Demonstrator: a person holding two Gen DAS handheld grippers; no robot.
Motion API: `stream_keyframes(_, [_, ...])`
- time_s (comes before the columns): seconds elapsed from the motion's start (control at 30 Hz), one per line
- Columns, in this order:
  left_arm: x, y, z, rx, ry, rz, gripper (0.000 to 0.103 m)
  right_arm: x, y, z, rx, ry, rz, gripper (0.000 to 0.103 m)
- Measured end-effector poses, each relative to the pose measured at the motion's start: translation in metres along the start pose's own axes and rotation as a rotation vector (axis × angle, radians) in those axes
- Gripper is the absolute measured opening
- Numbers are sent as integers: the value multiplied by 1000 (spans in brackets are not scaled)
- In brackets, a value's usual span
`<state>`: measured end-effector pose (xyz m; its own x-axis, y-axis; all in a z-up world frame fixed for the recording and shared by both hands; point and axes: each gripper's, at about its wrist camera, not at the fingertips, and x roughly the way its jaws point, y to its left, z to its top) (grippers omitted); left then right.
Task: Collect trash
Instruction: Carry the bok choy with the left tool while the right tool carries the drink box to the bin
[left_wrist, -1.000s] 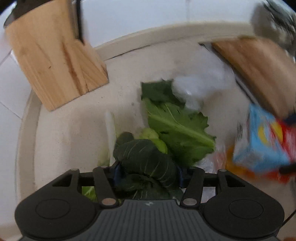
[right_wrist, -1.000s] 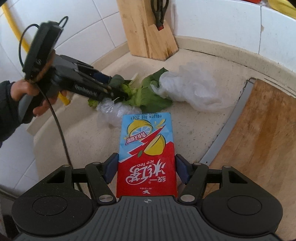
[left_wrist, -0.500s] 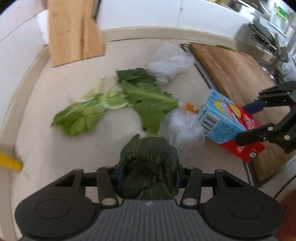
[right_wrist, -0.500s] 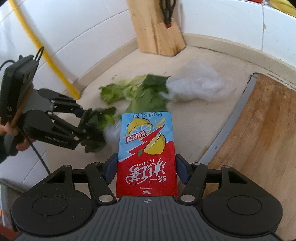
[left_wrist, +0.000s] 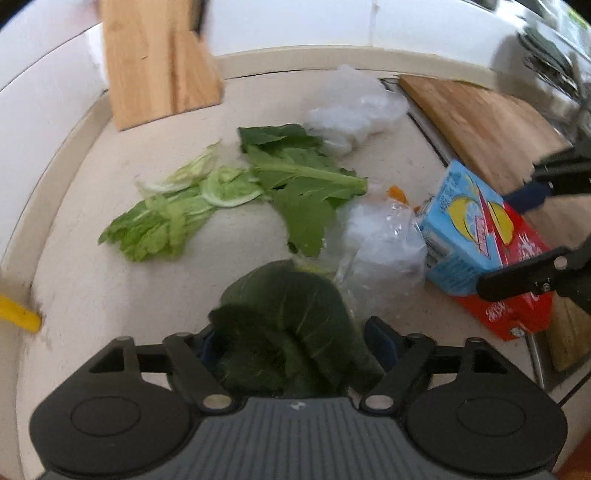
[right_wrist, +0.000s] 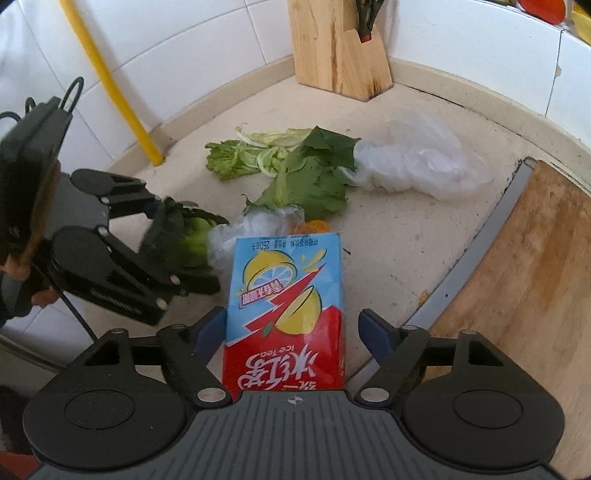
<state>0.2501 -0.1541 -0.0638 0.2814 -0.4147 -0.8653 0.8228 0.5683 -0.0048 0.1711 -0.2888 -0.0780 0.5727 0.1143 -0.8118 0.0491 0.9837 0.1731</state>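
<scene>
Ice tea carton (right_wrist: 286, 314) lying lengthwise between the opening right gripper (right_wrist: 291, 332) jaws, top pointing away; left gripper (left_wrist: 295, 343) jaws opening around a dark leaf (left_wrist: 288, 332).

Drink carton (right_wrist: 286, 314), blue and red with lemon artwork: "ice tea" printed small above large white Chinese characters; "250" in small print near its blue end. Other print too small to read.
</scene>
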Motion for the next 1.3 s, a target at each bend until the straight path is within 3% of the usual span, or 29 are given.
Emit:
stream_keyframes(0.03, [-3,1,-1,-20,-1,-5,46,0,0,-1,2,-4,5,78])
stream_keyframes(0.1, [-8,4,-4,-60,-6,-10,42,-1,2,-2,-5,-4,11,76])
stream_keyframes(0.5, [-62,-3,-42,-255,-83,0,41,-45,1,-4,25,-90,81,70])
stream_keyframes(0.67, [-61,-11,-69,-276,-67,13,41,-32,29,-15,-23,-34,133,70])
stream_keyframes(0.77, [-60,-15,-78,-250,-73,25,47,-20,43,-22,-46,-18,116,71])
stream_keyframes(0.93, [-65,-14,-87,-220,-117,63,68,-6,53,-26,-58,32,61,74])
stream_keyframes(1.1, [-64,-13,-96,-209,-142,77,73,-6,60,-32,-78,43,5,84])
stream_keyframes(1.3, [-52,-21,-94,-187,-175,99,73,2,68,-36,-84,62,-17,84])
